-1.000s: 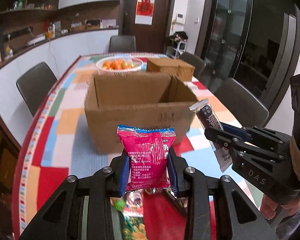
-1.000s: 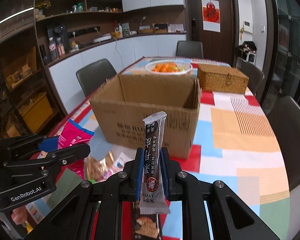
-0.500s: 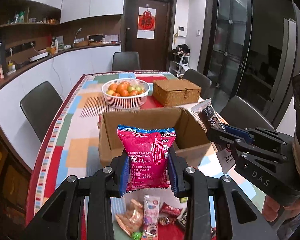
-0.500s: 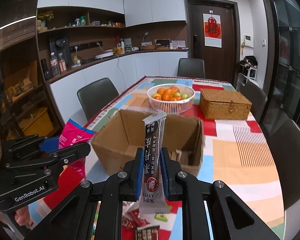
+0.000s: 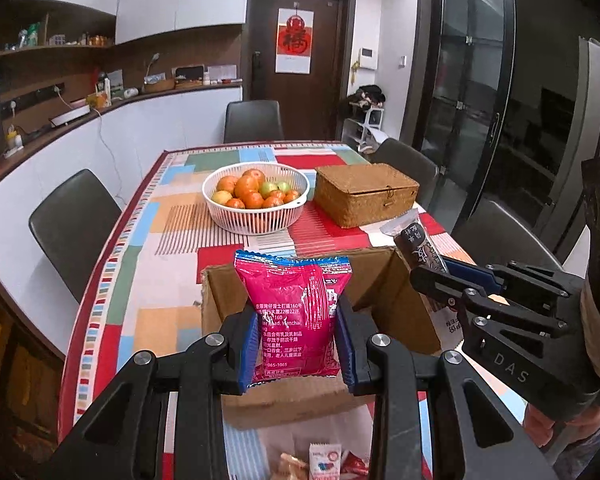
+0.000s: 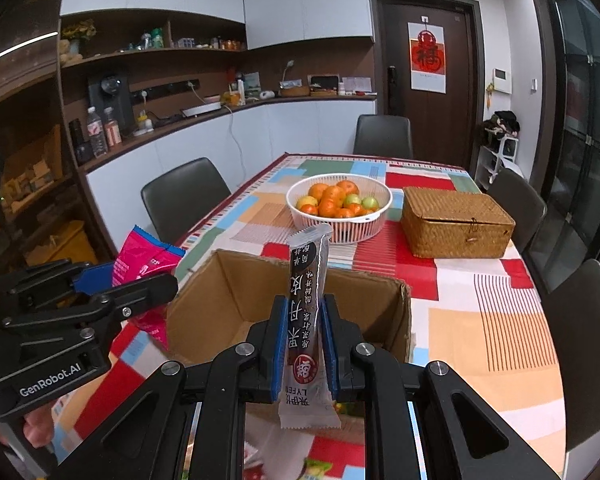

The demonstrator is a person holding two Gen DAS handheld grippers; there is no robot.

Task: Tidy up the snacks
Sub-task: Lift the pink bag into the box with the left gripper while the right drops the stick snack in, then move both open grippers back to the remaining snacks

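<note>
My left gripper (image 5: 298,332) is shut on a pink snack bag (image 5: 296,312), held upright above the open cardboard box (image 5: 384,280). My right gripper (image 6: 304,340) is shut on a long dark snack stick pack (image 6: 306,320), also above the box (image 6: 236,296). Each gripper shows in the other's view: the right one (image 5: 452,280) with its stick pack at the right, the left one (image 6: 112,284) with its pink bag (image 6: 140,260) at the left. Loose snack packets (image 5: 324,460) lie on the table in front of the box.
A white basket of oranges (image 5: 256,196) and a woven lidded box (image 5: 364,192) stand behind the cardboard box on the colourful tablecloth (image 5: 160,216). Dark chairs (image 5: 72,216) surround the table. A counter (image 6: 220,112) runs along the left wall.
Both grippers have risen with their snacks and now look down into the open box from above. The basket and the far end of the table came into fuller view.
</note>
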